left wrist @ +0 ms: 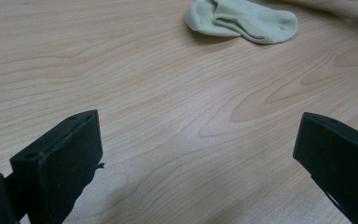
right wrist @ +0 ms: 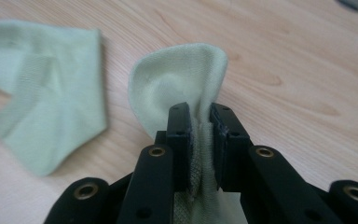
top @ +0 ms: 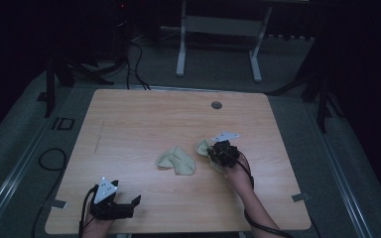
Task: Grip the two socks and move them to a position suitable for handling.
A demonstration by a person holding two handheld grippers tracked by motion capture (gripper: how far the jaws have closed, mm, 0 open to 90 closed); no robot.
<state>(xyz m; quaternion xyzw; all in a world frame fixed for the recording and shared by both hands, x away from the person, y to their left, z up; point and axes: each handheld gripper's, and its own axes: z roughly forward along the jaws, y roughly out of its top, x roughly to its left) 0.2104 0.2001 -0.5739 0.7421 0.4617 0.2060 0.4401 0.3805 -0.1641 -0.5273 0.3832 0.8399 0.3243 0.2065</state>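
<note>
Fabric fills the narrow gap between the jaws of the right gripper (right wrist: 200, 119), which are pinched on a pale green sock (right wrist: 186, 79); the pads press the cloth from both sides, and a rounded fold of it stands up above the tips while more hangs down between the black arms. From the high view this gripper (top: 217, 150) sits right of the middle of the wooden table (top: 129, 119), the person's right hand (top: 238, 171) behind it, and the held sock (top: 203, 146) pokes out on its left side, low over the tabletop. A second pale green sock (top: 176, 161) lies crumpled on the table just to the left of the held one, apart from it; in the right gripper view it lies flat at the left (right wrist: 42, 88), and in the left gripper view it lies far ahead (left wrist: 242, 21). The left gripper (top: 121, 204) rests at the near left edge of the table, well apart from both socks, its jaws spread wide with only bare wood between them (left wrist: 196, 154). A small grey round insert (top: 217, 105) sits in the far part of the tabletop.
</note>
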